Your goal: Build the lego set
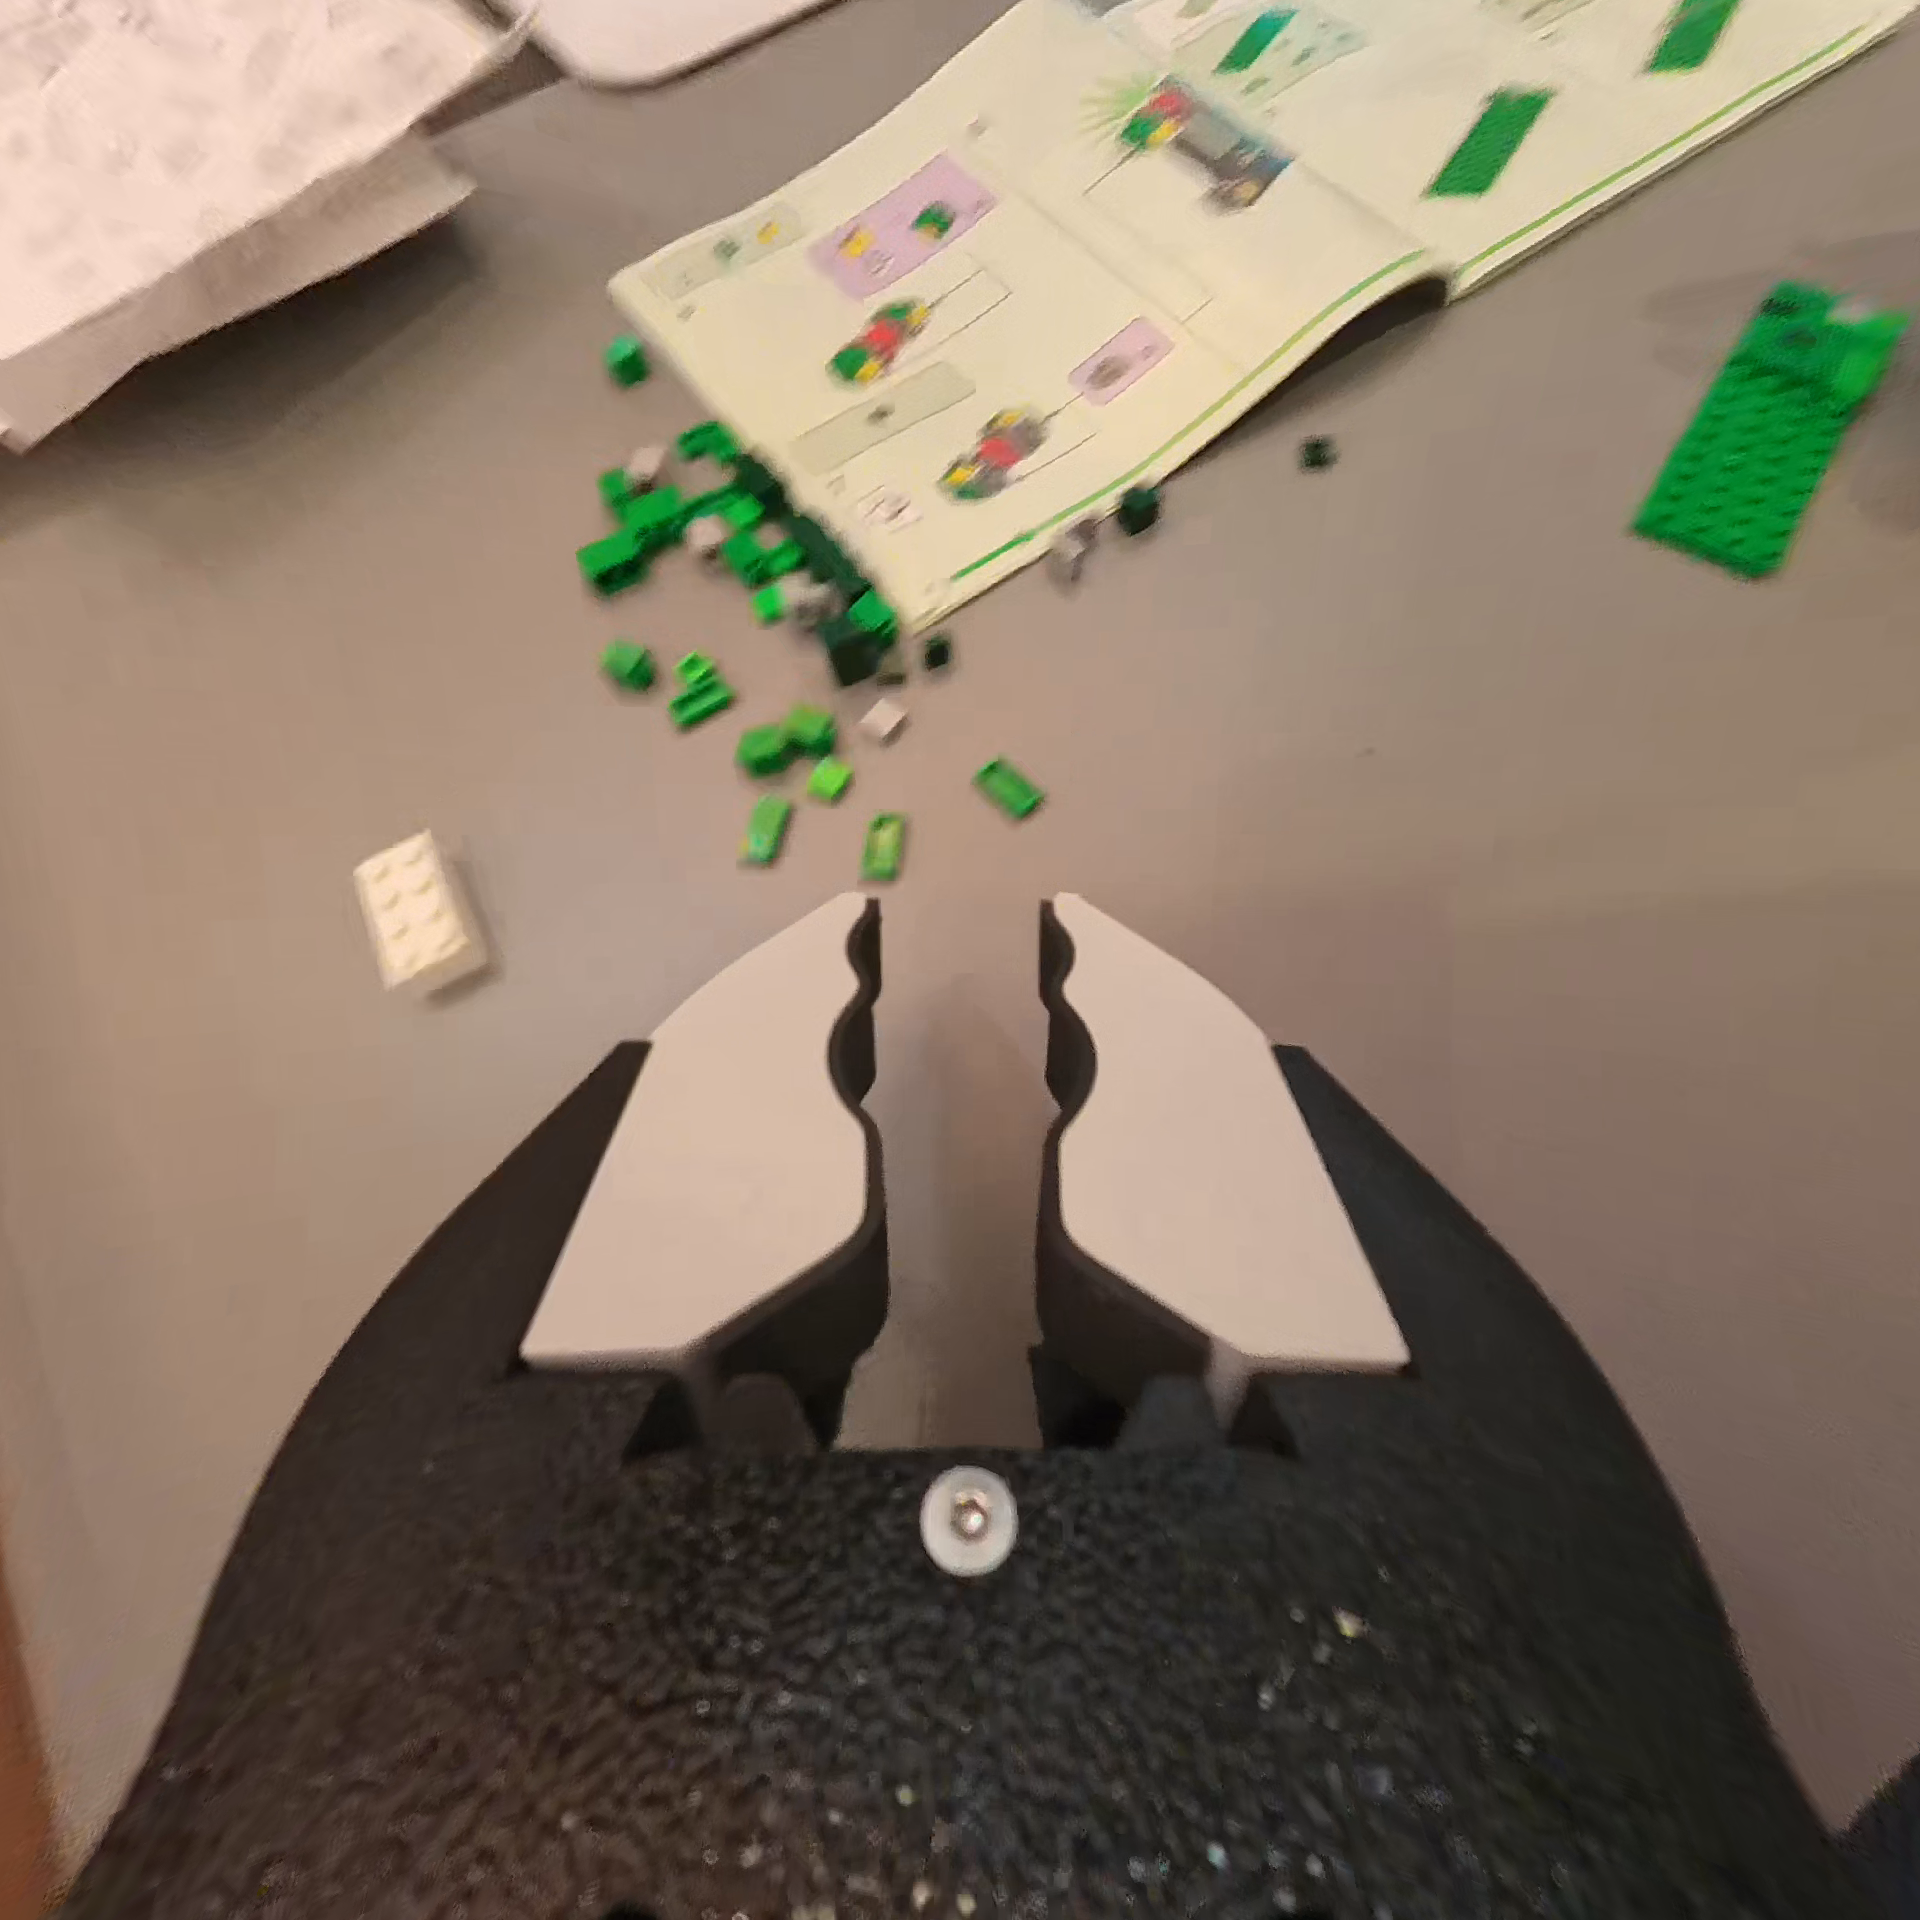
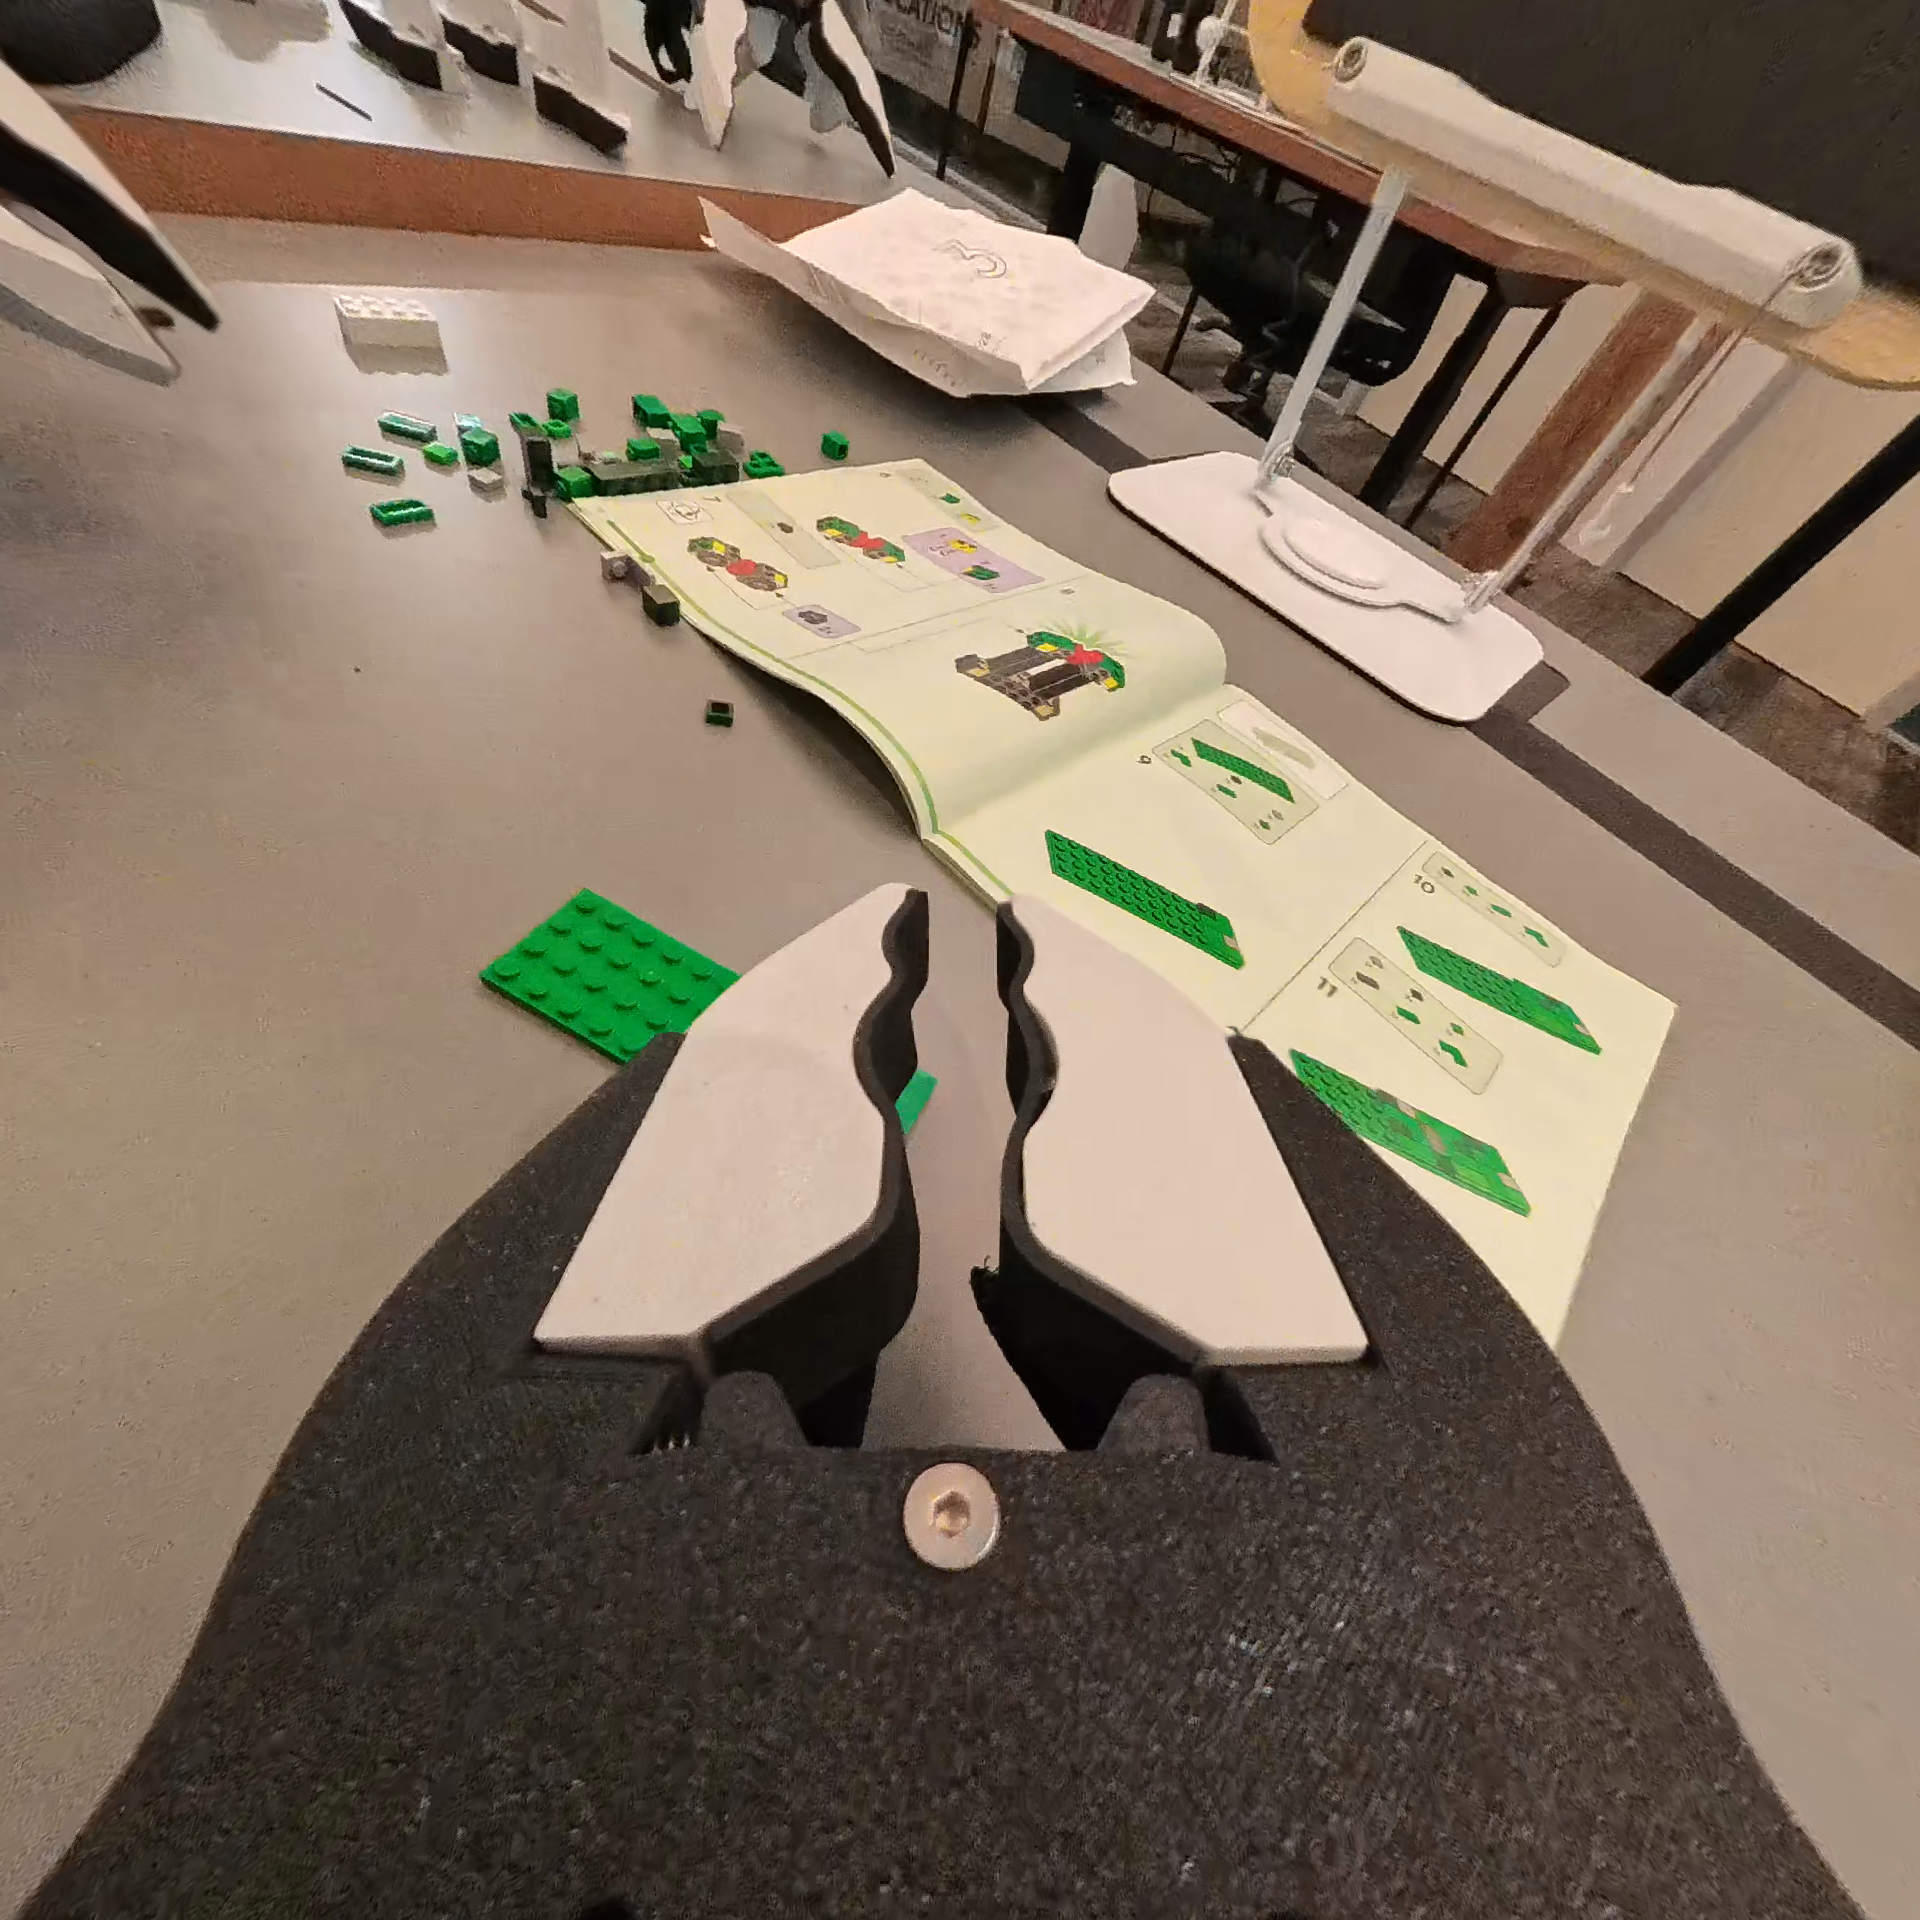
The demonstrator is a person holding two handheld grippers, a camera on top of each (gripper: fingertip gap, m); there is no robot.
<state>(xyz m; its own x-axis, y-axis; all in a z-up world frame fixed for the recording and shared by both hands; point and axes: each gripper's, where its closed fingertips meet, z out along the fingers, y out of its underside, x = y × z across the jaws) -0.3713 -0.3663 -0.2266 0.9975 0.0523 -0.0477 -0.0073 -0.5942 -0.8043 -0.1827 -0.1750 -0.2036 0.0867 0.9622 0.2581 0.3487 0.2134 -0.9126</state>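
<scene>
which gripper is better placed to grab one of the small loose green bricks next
Probably the left gripper: its jaws are open and empty, pointing at the scattered small green bricks just ahead. The right gripper hangs over the flat green studded plate, far from that pile.

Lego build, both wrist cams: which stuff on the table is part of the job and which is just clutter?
Job:
- green plate
- loose green pieces
- white brick
- open instruction booklet
- left tool, open, empty
- right tool, slightly open, empty

Lying about:
- crumpled paper bag
- white lamp, base on the table
</scene>
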